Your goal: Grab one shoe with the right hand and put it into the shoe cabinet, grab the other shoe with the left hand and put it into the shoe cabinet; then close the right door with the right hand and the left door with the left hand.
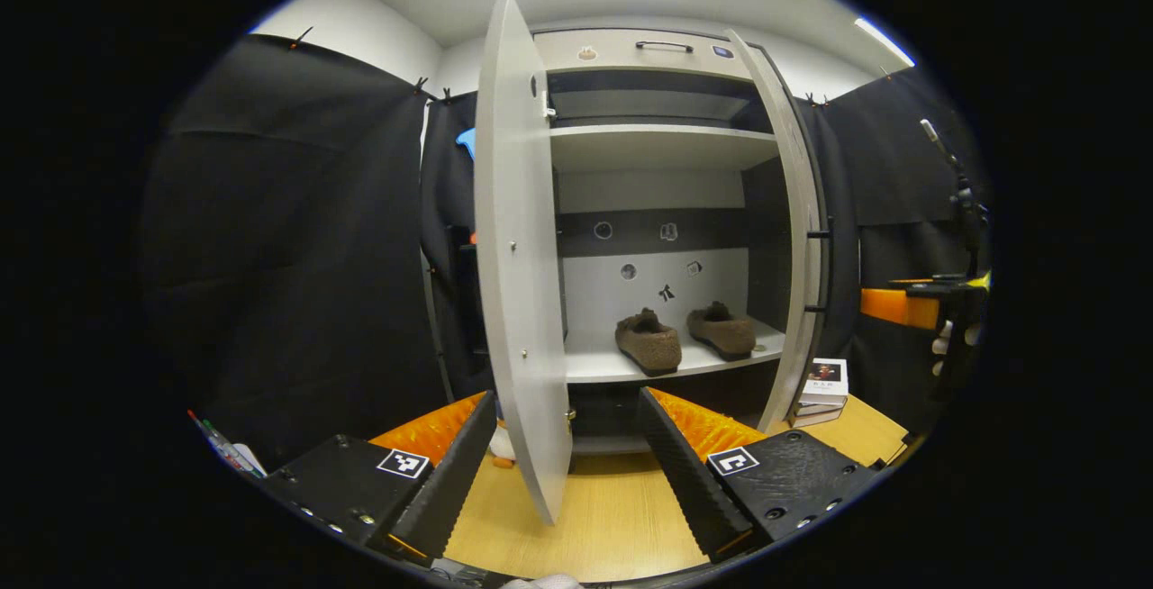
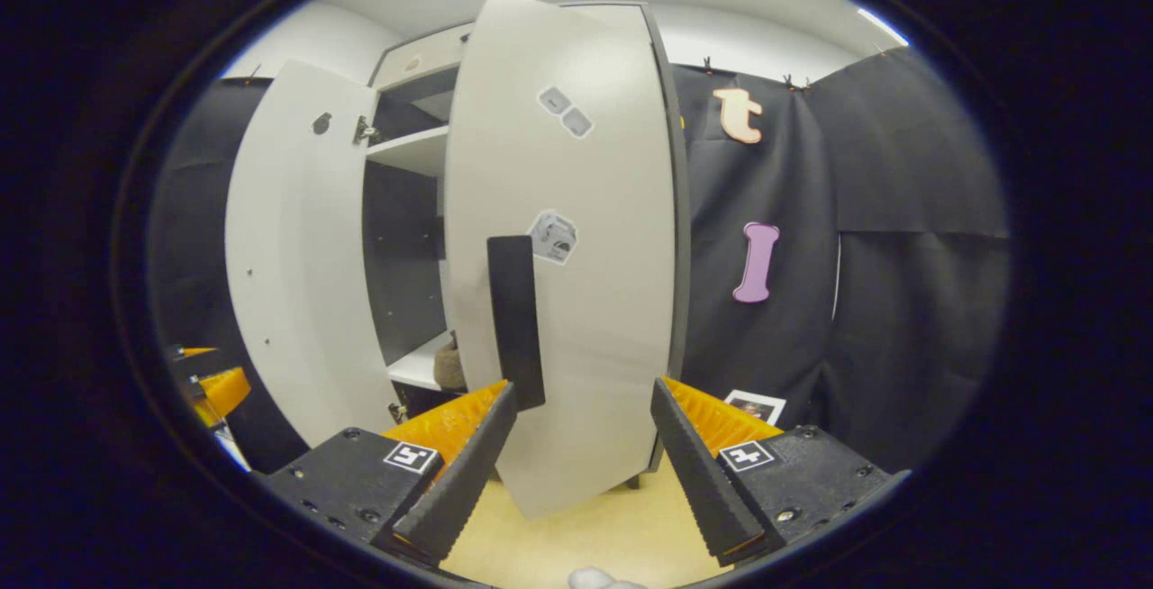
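The right gripper (image 2: 576,454), jaws wide and empty, faces the tall grey right door (image 2: 576,301) at frame centre, its black vertical handle (image 2: 515,319) just left of centre.

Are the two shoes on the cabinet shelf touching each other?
Apart. The left gripper view shows the left shoe and right shoe side by side on the shelf with pale shelf between them.
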Demonstrator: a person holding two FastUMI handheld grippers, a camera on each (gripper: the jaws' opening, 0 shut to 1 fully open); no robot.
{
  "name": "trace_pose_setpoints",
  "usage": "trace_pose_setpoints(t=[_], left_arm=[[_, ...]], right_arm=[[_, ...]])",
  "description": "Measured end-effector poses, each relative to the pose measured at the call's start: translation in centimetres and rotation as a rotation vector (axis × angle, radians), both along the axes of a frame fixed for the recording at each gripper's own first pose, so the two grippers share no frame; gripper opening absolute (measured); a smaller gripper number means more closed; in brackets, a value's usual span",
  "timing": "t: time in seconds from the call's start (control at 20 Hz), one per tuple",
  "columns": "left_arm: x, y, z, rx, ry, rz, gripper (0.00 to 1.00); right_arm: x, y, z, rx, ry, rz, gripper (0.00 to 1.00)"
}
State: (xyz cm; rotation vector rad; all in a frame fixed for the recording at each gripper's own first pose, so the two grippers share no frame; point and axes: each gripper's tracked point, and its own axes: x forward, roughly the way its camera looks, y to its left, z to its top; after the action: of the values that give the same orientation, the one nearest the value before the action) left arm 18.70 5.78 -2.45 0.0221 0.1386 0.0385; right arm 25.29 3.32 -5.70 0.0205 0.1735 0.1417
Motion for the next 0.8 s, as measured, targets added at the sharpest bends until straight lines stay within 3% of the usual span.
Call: trace_pose_setpoints(t=[0.1,0.5,0.8], left_arm=[[1.0,2.7,0.4,0.009,-0.01,0.035,1.0],[5.2,14.7,2.4,0.037,-0.056,0.214,0.96],[8.6,15.2,2.5,0.051,-0.072,0.191,0.94]], right_arm=[[-1.5,0.8,-1.0,-0.011,0.016,0.008,0.99],[-5.8,-0.1,-4.5,0.027,0.104,-0.041,0.99],[-7.1,-2.0,-5.4,0.042,0.137,-0.104,0.98]])
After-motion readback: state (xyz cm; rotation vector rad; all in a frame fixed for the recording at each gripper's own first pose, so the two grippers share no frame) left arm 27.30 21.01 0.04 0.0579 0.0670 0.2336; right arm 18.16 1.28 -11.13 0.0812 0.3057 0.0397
